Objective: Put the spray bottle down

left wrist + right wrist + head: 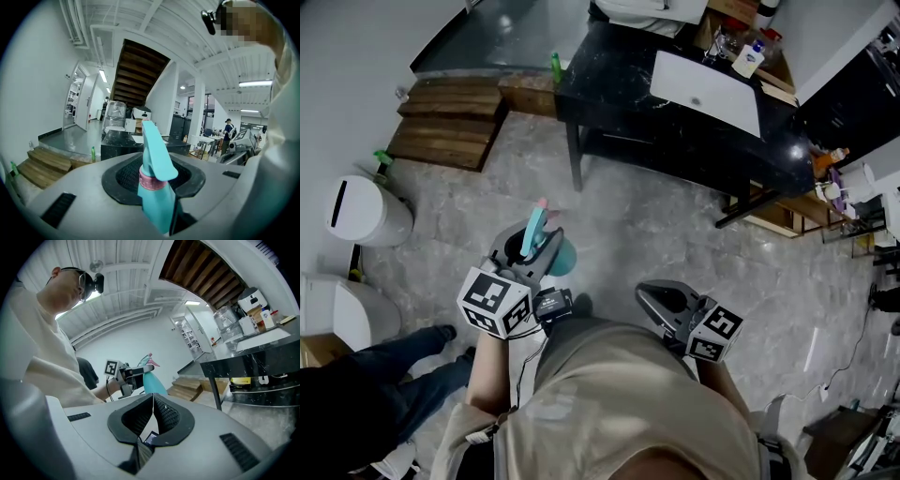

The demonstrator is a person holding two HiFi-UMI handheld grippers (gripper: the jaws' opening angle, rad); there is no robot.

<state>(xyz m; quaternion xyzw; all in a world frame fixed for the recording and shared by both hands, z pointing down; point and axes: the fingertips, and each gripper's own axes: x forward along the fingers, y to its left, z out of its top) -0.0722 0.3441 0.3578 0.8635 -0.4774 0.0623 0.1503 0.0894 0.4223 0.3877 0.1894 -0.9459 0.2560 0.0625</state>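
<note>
Spray bottle, teal with a pink collar, stands upright in the left tongs, whose jaws are closed partway on its body just below the collar. Gripping it that high probably lets it hang plumb, so the base can meet a surface flat. The right tongs are pressed together with nothing between them. They are held beside the left pair, seemingly just out of the way, since one pair is enough for so light a thing. Both sit close in front of the person, above the grey floor, so the bottle rests on nothing yet. Ahead stands a black desk carrying a white sheet. Its bare dark top looks the likeliest landing spot, though it is well apart from the bottle. Wooden steps lie off to the left.
</note>
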